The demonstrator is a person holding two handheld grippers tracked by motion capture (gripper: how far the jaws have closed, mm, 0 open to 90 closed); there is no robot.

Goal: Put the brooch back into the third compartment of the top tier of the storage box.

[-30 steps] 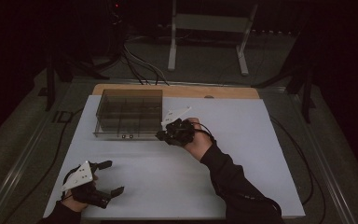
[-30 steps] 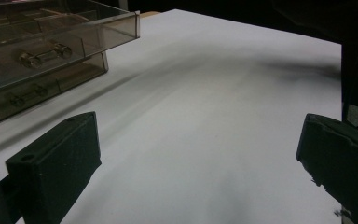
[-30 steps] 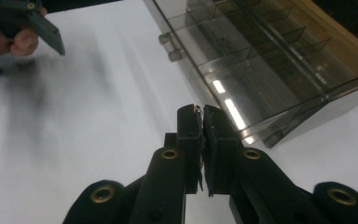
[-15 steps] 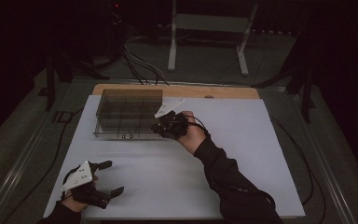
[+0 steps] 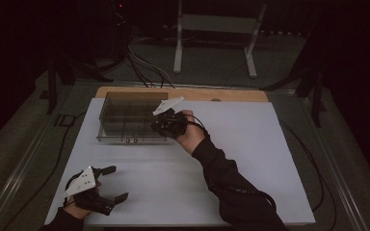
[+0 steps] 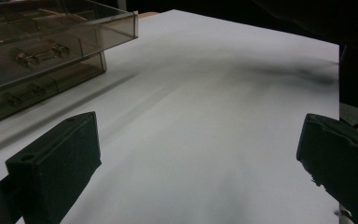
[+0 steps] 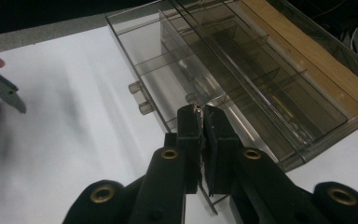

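The clear compartment box (image 5: pixel 134 121), near the desk's far-left corner, now has my closed right gripper (image 5: pixel 160 126) moved up to its right edge, ready to engage; left gripper (image 5: pixel 110 184) waits open.

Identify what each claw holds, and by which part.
Left claw: open, nothing held. Right claw: shut on a thin clear strip, gripped edge-on, beside the clear compartment box. What the strip is cannot be told.

Left black two-jaw gripper (image 5: pixel 107 184) low, jaws wide apart; right black two-jaw gripper (image 7: pixel 203 122) extended forward, jaws pressed together.

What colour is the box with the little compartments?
The box is see-through smoky grey-brown plastic, clearest in the right gripper view.
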